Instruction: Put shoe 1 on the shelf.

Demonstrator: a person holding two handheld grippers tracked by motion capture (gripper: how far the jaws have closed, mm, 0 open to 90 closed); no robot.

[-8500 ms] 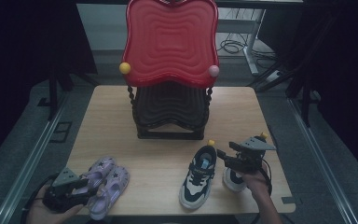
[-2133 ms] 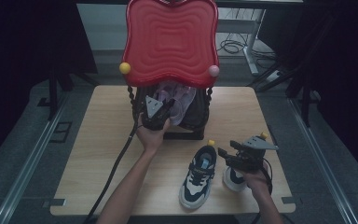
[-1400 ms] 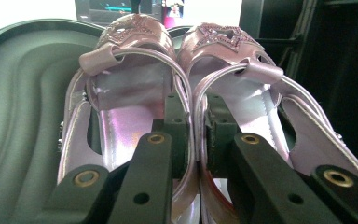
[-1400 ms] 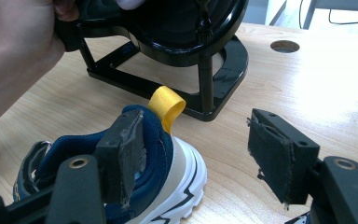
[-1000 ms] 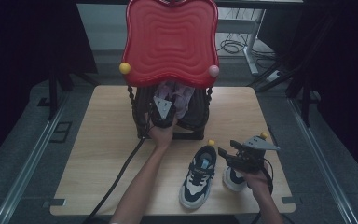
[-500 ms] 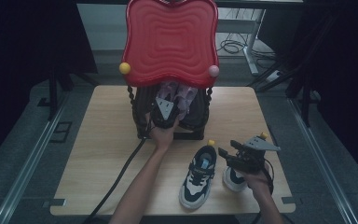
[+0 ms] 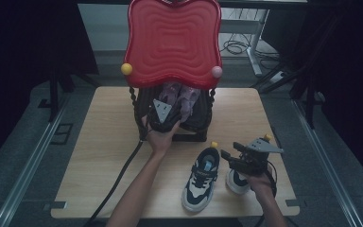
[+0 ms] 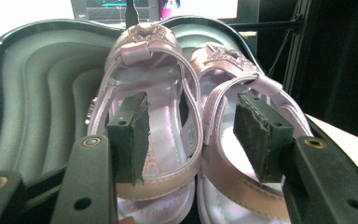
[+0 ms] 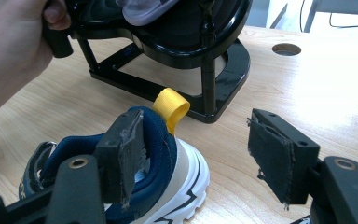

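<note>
left gripper view shows my left claw (image 8: 189,135) wide now, its jaws having just been opening, with the pink sandals (image 8: 182,135) lying straight ahead of it on the black shelf (image 8: 37,112); the inner strap edges of the pair sit between the pads but nothing presses on them. a while back those sandals lay on the table at my near left, so i judge the pair delivered and this claw free to back out. from the high view, the left claw (image 7: 162,115) sits at the shelf's mouth under the red top (image 7: 172,42). my right claw (image 9: 198,151) stands wide too, holding nothing, one pad just beside the heel of the navy sneaker (image 9: 121,177), which i take as next. beneath is a pale wooden table (image 7: 99,142); around it grey floor, dark surroundings, cables behind.
</note>
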